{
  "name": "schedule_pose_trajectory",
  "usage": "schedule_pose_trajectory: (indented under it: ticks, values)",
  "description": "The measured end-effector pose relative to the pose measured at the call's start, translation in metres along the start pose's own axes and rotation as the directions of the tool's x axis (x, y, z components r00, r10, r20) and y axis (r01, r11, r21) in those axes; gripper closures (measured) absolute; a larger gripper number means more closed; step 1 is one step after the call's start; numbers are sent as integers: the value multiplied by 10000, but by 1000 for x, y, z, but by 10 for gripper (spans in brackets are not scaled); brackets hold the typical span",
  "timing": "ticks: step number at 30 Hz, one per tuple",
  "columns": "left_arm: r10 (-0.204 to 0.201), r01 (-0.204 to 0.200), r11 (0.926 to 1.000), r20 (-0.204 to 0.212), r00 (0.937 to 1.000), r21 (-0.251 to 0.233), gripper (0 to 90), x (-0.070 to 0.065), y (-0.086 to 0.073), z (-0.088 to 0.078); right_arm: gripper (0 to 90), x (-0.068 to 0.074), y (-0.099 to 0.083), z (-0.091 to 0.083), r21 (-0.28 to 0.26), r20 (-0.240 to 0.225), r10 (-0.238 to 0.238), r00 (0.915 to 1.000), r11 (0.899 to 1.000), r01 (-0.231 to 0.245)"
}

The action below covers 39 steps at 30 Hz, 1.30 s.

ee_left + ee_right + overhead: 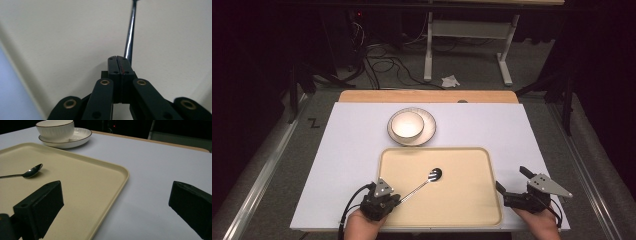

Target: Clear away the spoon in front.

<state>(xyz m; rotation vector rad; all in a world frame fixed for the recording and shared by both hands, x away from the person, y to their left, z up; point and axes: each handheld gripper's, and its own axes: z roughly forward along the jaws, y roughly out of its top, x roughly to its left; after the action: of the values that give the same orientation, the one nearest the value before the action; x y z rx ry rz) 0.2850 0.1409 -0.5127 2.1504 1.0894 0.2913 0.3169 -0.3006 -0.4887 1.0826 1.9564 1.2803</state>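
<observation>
Tray (472,200), cream and shallow, lies on the white table (352,140) against its near edge, about midway along it. A spoon (426,181) rests on the tray, its bowl near the tray's middle and its handle slanting back toward the tray's near left corner.

The left hand-held gripper (393,199) sits at that near left corner with its jaws clenched on the end of the spoon handle. In the left gripper view the two pads (113,66) are pressed flat together, and the shiny handle (130,40) runs up and away from them over the tray floor. The person's left hand (362,222) comes in over the near edge of the table behind it.

The right hand-held gripper (512,181) is just off the tray's right rim, near the table's near right corner, held over bare white table. Its jaws stand wide apart and grasp nothing; in the right gripper view one jaw hangs over the tray's edge and the other over the table.

Beyond the tray's far rim, toward the far edge of the table, a white bowl (407,124) sits on a plate (430,125), a little left of the plate's centre. Both have a dark line round the rim.
</observation>
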Motion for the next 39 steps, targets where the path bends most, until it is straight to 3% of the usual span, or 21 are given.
schedule_pose_trajectory:
  ticks: [7,11,13,19,21,28,33,39]
  values:
    - [241,-241,9997,429,9988,-3,900,-12,5,5,4,-1,0,1,-19,-12,-76,10000,10000,76]
    - [-160,181,9988,454,9988,-464,900,-10,10,8,4,-1,0,1,-35,-4,-21,10000,10000,21]
    - [-112,135,9983,414,9991,-566,900,-9,13,9,4,-1,0,1,-24,12,6,10000,10000,-6]
    - [40,-19,9971,281,9996,-759,900,-15,32,28,4,-2,0,1,-13,39,2,10000,10000,-2]
    - [-201,241,9962,482,9986,-835,900,-15,36,35,4,-2,-1,1,-30,34,35,10000,10000,-35]
    - [-54,129,9948,739,9973,-1010,900,-29,52,49,4,-4,-1,1,-19,43,42,10000,10000,-42]
    - [-101,142,9970,534,9985,-757,900,-31,59,59,4,-2,-1,1,19,49,91,9999,10000,-91]
    - [-622,638,9955,256,9977,-700,900,-20,56,59,4,-4,-2,0,-39,52,78,10000,10000,-78]
